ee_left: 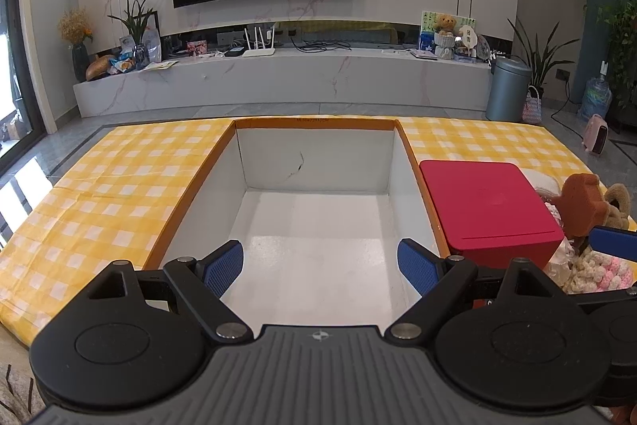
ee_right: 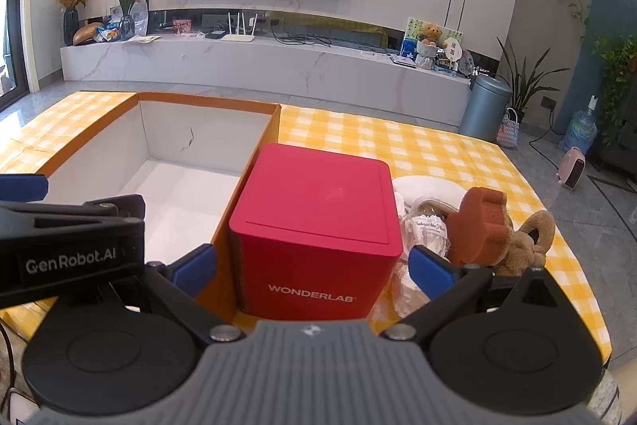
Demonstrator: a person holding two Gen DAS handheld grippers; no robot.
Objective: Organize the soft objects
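Note:
A large orange-rimmed box (ee_left: 314, 124) with a white, bare inside stands on the yellow checked table. My left gripper (ee_left: 320, 267) hangs open over its near end, nothing between the fingers. A red WONDERLAB box (ee_right: 314, 226) stands right of it, and my right gripper (ee_right: 314, 267) is open with its fingers on either side of the red box's near face. Right of the red box lie a brown sponge-like piece (ee_right: 479, 220), a tan plush toy (ee_right: 525, 249), a white soft item (ee_right: 430, 188) and a clear plastic bag (ee_right: 428, 234). A pink-and-cream fluffy item (ee_left: 597, 271) shows in the left wrist view.
The yellow checked tablecloth (ee_left: 99, 194) covers the table, with its right edge (ee_right: 577, 265) near the soft pile. Beyond are a marble TV bench (ee_left: 278, 82), a grey bin (ee_left: 507, 88), a water jug (ee_left: 595, 98) and a small pink heater (ee_right: 571, 168) on the floor.

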